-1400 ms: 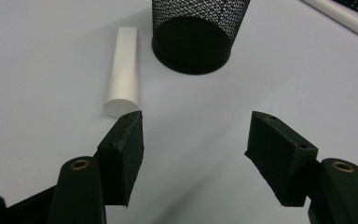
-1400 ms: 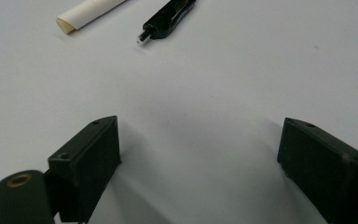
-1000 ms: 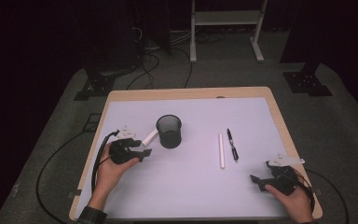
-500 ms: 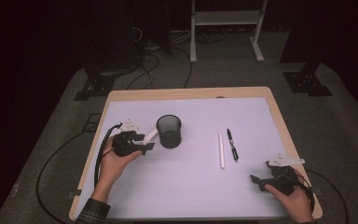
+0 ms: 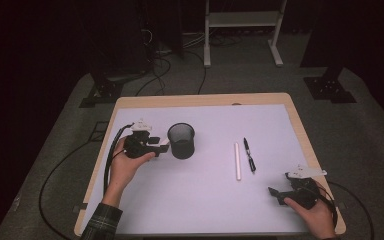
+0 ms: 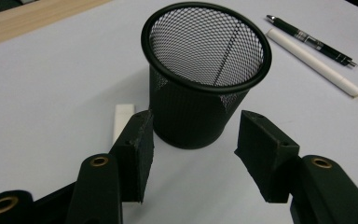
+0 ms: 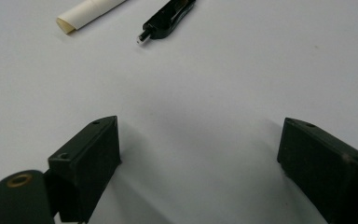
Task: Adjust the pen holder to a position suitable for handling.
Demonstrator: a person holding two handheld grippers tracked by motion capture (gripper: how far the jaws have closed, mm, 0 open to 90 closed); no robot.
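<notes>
Facing the mesh cup (image 6: 206,74) near the counter's (image 5: 280,210) left edge, the left tongs (image 6: 193,154) stand apart with nothing between them. The right tongs (image 7: 200,163), apart, rest near the right front corner. Pushing forward could tip the light cup.

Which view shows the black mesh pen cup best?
The left gripper view: the black mesh pen cup stands upright and close there, its rim, mesh wall and empty inside clear, just beyond the open left tool. The high view shows it small. The right gripper view looks at the pens instead.
</notes>
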